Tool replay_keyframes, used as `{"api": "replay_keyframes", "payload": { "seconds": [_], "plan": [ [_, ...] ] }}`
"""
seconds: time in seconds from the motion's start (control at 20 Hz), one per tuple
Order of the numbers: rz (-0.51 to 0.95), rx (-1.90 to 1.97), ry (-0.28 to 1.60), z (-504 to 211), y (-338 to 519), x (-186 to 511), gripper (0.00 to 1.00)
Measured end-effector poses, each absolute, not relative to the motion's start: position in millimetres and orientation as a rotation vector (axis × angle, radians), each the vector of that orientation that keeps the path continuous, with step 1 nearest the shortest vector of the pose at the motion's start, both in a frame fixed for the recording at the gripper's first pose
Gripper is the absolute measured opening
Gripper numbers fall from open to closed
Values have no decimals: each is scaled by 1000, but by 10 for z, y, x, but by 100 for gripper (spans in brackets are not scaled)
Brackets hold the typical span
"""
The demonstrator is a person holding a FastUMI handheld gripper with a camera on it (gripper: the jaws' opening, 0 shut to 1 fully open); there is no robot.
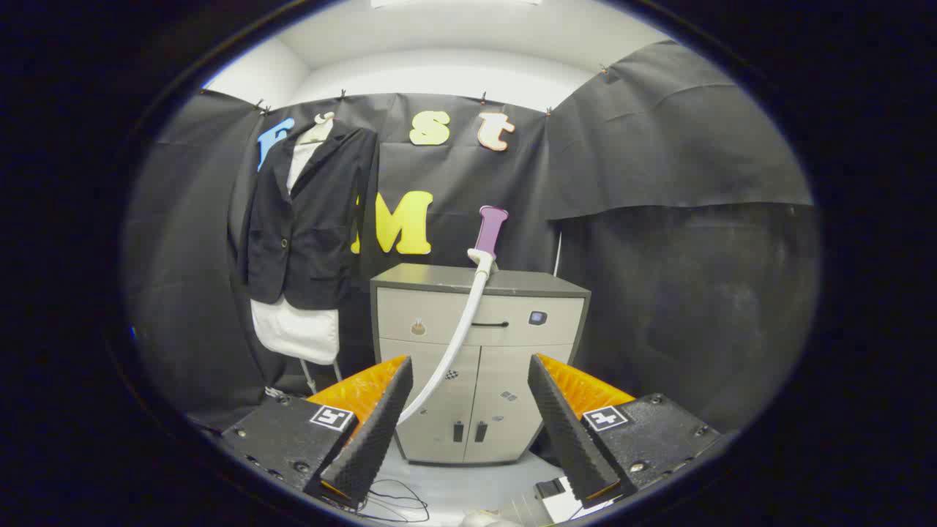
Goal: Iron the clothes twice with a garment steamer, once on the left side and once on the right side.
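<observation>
Gripper view: I hold the tongs (468, 410) spread wide and empty, aimed at the far cabinet (476, 366). The garment steamer (489, 233) stands upright on the cabinet top, purple handle up, presumably parked for an easy pinch; its white hose (457, 337) droops down the cabinet front. The black jacket (311, 219) hangs far left on a dress form (296, 329), front open for steaming. Nothing ironed yet, I judge.

Steamer head (490, 233) stands on the cabinet (476, 366) at centre frame; jacket (311, 219) hangs upper left, beside the cabinet; hose (454, 344) trails down its front.
</observation>
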State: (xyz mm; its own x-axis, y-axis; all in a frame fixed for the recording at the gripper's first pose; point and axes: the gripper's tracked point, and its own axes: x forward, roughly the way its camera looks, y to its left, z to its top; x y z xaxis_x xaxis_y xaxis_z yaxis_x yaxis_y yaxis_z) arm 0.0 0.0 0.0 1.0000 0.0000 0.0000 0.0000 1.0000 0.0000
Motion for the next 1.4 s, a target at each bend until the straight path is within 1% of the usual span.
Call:
{"api": "replay_keyframes", "payload": {
  "seconds": [0.4, 0.95, 1.15, 1.4],
  "plan": [
    [-5, 27, 44, -34, 53, 73, 99],
    [-37, 73, 37, 4, 127, 292, 99],
    [-59, 99, 38, 190, -53, 519, 99],
    [-51, 141, 40, 579, -292, 1036, 99]
  ]
}}
